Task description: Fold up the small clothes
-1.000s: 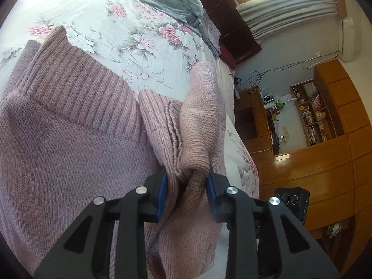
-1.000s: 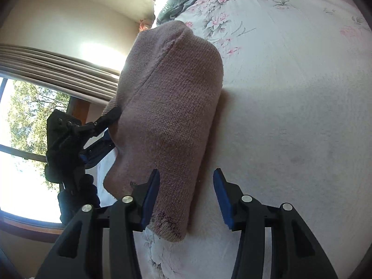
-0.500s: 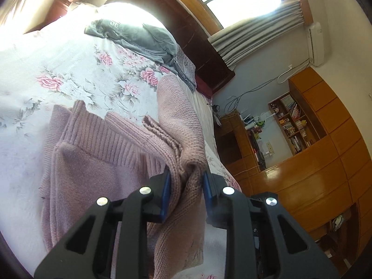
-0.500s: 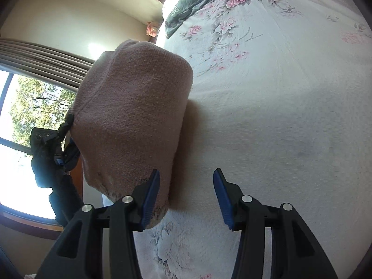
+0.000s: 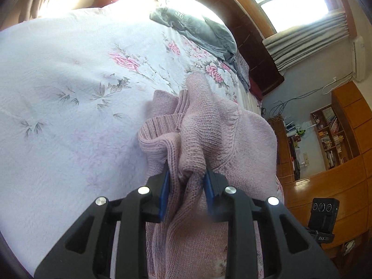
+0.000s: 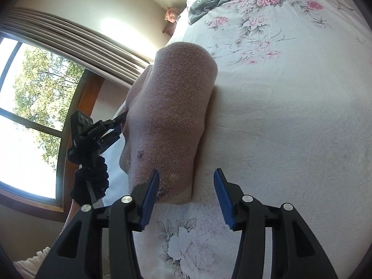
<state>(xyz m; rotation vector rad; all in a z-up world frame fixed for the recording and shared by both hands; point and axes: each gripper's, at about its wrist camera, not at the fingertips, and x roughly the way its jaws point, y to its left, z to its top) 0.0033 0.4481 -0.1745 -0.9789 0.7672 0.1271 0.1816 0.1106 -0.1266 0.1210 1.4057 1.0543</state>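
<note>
Pink knit sweater point(image 5: 223, 134), dusty mauve, lies bunched on the bed point(image 5: 69, 97). Ribbed hem or cuff band folds up at 10 o'clock of the bunch, a plain fine-knit panel drapes over the top, soft rounded lumps. Left claw point(image 5: 186, 186) is pinching a thick gather of that knit between its blue pads, fabric spilling down past the black fingers. From the right wrist view the same sweater point(image 6: 172, 116) stands up as a tall rounded hump, fuzzy looped texture, a few dark specks near its lower edge at 6 o'clock. Right claw point(image 6: 186, 195) is spread wide, nothing between the pads; its left pad sits just beside the hump's lower edge, can't tell if touching. Left claw also shows there at 9 o'clock point(image 6: 114, 127), gripping the hump's far side. Bedspread is white, quilted-looking, printed with pink roses and grey leaves. Grey garment point(image 5: 195, 30) crumpled toward 12 o'clock near the dark wood headboard point(image 5: 251, 37).
</note>
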